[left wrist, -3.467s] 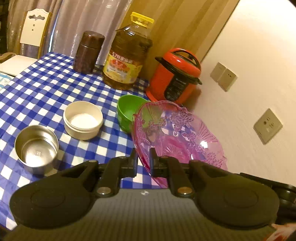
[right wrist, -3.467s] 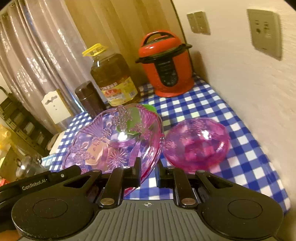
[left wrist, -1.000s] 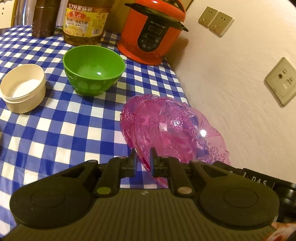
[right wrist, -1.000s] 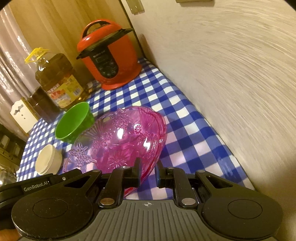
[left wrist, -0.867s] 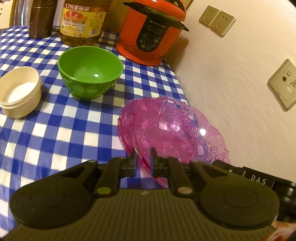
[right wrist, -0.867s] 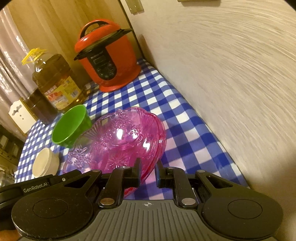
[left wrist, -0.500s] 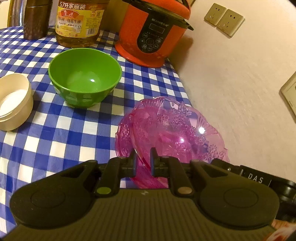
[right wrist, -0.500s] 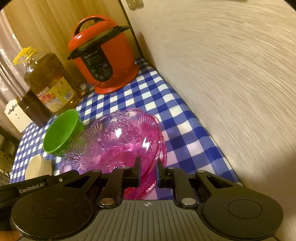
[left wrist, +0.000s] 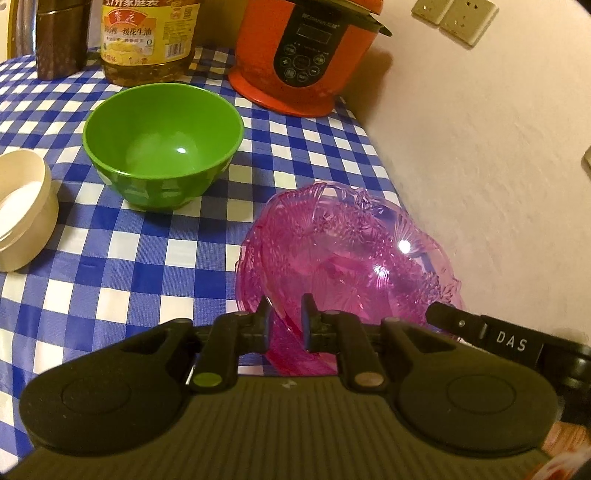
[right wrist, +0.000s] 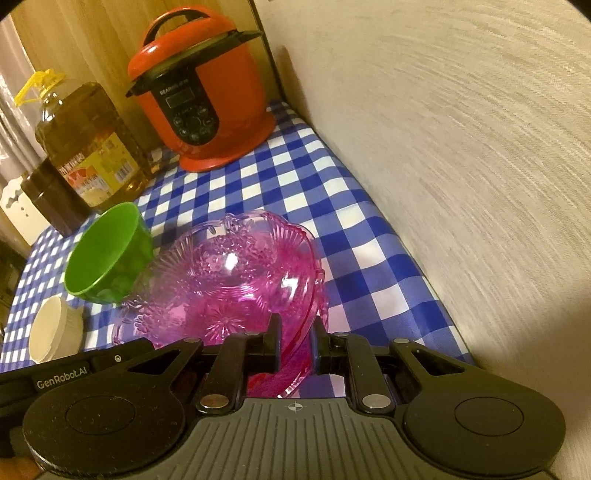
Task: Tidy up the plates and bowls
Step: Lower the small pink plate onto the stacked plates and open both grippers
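Lowered onto its twin, pink plate [left wrist: 354,258] sits stacked; both my grippers [left wrist: 284,325] [right wrist: 295,347] have parted around its rim; only left view shows wall sockets [left wrist: 454,14].

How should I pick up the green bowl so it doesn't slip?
Pinch the green bowl by its rim, one finger inside and one outside, coming from above on the near side. It stands upright and open, with thin walls, and that side has free tablecloth. The oil bottle stands behind it.
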Motion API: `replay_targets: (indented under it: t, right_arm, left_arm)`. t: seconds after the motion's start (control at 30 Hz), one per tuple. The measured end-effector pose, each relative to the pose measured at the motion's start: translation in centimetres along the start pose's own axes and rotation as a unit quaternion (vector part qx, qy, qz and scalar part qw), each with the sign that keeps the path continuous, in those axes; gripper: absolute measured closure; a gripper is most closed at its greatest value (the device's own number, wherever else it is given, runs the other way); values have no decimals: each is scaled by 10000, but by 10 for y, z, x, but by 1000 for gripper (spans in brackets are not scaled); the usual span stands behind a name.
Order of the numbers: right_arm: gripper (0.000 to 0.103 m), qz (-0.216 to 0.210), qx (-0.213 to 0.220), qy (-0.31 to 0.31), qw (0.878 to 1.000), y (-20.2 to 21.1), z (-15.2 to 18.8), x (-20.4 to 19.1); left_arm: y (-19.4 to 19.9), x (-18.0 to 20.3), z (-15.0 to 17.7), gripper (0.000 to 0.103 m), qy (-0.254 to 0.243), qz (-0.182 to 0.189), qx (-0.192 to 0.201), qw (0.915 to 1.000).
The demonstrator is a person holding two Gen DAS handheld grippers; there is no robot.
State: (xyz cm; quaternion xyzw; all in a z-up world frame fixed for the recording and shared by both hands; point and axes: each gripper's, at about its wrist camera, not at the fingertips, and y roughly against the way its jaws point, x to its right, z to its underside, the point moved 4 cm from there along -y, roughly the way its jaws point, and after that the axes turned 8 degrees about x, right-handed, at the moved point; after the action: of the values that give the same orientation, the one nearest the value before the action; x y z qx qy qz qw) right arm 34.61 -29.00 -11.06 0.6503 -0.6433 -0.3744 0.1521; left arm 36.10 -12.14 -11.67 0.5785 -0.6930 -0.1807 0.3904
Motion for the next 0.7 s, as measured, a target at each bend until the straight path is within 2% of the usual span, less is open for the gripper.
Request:
replay_targets:
  t: [0.3, 0.4, 0.5, 0.63, 0.7]
  right_arm:
    - [88, 19, -48, 57, 10000, -4, 3, 1]
    - [88, 74, -48, 89, 9999, -4, 3, 2]
    - [87, 40, -102, 79, 9999, -6, 4, 4]
    - [73, 29, -75, -28, 10000, -3, 6, 10]
    - [72, 43, -26, -135, 9999, 1, 7, 14]
  left_arm:
    - [-4, 3, 3, 85, -253, -100, -65, 9996]
    - [-2, 3, 3, 85, -348, -160, 45, 9993]
    - [-1, 0, 2, 77, -388, -194, 82, 9990]
    - [4, -6, 1, 74, -283, -212, 148, 9993]
    - [8, -9, 2, 74, -228, -203, 190, 9994]
